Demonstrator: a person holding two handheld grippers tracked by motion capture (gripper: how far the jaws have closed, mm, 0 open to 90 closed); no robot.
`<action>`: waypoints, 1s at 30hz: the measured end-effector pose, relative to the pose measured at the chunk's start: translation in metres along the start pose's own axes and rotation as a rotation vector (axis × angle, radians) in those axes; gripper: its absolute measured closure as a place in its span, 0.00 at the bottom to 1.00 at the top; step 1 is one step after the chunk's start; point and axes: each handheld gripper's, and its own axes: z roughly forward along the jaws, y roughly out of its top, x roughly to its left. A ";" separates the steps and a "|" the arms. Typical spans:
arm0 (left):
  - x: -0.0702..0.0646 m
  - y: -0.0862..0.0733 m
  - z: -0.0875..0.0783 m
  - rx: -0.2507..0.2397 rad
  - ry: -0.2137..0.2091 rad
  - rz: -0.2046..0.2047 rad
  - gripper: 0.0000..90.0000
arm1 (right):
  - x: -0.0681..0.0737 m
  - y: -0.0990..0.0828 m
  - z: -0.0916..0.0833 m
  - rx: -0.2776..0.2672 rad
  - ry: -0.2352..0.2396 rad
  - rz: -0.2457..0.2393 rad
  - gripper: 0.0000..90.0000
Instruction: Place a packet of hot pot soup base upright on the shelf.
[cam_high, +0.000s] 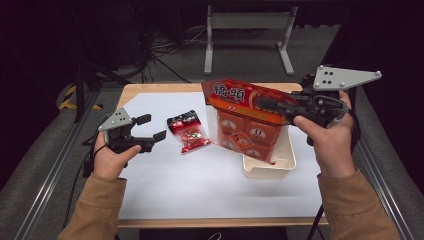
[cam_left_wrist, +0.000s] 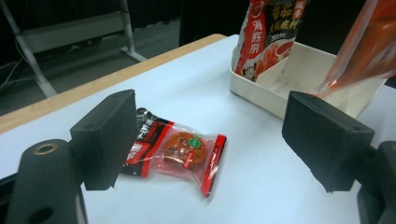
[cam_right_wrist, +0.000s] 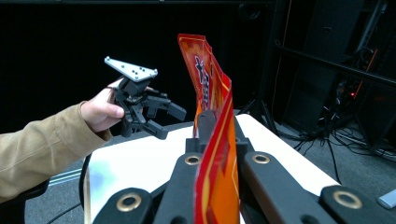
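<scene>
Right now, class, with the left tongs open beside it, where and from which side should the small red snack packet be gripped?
Grip the small red snack packet across its middle, from above. It lies flat on the white table, so the open left tongs can probably straddle its narrow width.

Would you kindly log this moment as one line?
left gripper: open near small red snack packet | right gripper: shut on large orange bag over white plastic tray

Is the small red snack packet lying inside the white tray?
No, the small red snack packet lies flat on the table, apart from the white tray.
</scene>
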 end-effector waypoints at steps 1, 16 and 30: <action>0.002 -0.002 0.001 0.001 0.003 -0.003 0.21 | -0.001 0.001 -0.001 -0.001 -0.005 -0.002 1.00; 0.013 -0.014 0.009 0.034 0.009 -0.021 0.19 | -0.025 0.000 -0.014 0.021 -0.132 -0.004 1.00; 0.015 -0.020 0.015 0.077 -0.012 -0.057 0.18 | -0.043 -0.007 -0.022 0.018 -0.232 -0.028 1.00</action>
